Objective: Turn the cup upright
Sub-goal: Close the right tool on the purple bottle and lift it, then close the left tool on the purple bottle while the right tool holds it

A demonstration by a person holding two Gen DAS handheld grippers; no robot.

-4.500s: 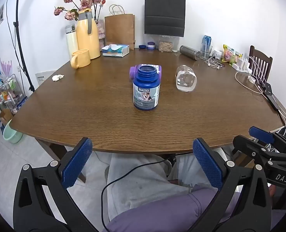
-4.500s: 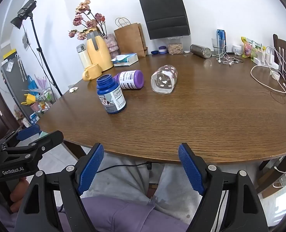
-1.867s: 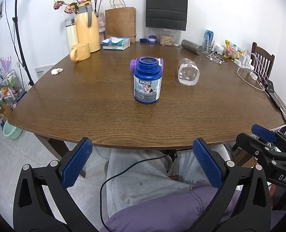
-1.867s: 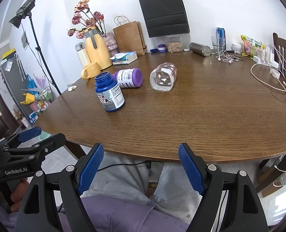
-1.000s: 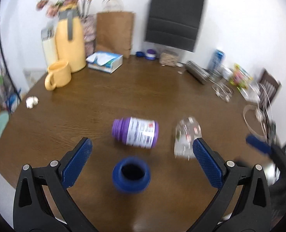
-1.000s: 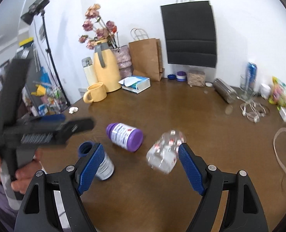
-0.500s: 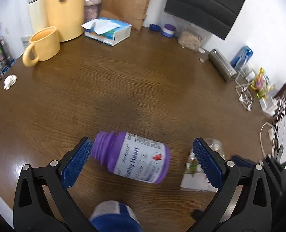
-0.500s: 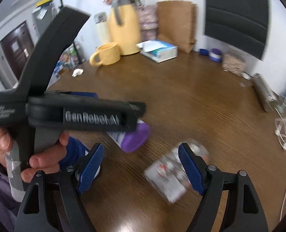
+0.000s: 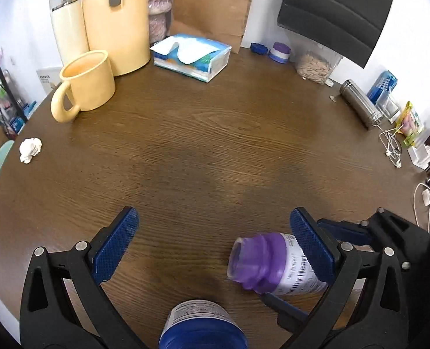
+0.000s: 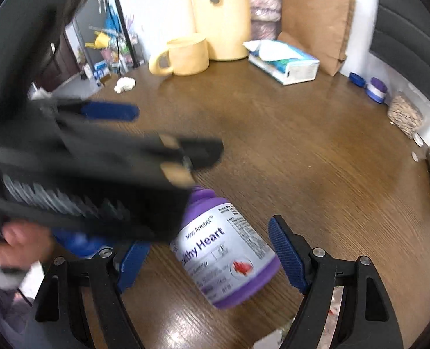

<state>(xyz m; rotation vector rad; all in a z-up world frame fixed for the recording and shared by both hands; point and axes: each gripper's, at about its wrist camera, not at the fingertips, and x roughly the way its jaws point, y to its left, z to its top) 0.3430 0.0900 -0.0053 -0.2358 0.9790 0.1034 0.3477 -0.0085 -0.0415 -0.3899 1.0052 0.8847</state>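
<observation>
A purple bottle with a white label (image 10: 226, 250) lies on its side on the wooden table (image 9: 215, 145); it also shows in the left wrist view (image 9: 276, 264). My right gripper (image 10: 206, 256) is open with the bottle between its fingers. My left gripper (image 9: 215, 247) is open and empty over the table, with the purple bottle by its right finger. The clear glass cup is almost out of view; only a sliver (image 10: 278, 333) shows at the bottom of the right wrist view. The left gripper's body (image 10: 98, 168) crosses the right wrist view.
A blue bottle (image 9: 203, 325) stands upright just below the left gripper. A yellow mug (image 9: 84, 84), yellow thermos (image 9: 116, 20), tissue pack (image 9: 191, 55) and paper bag (image 9: 212, 3) stand at the far edge. A steel flask (image 9: 360, 107) and cables (image 9: 395, 148) lie at the right.
Both grippers have moved forward and down over the table. The purple bottle now sits between the right gripper's fingers, and the glass cup has slid out of both views.
</observation>
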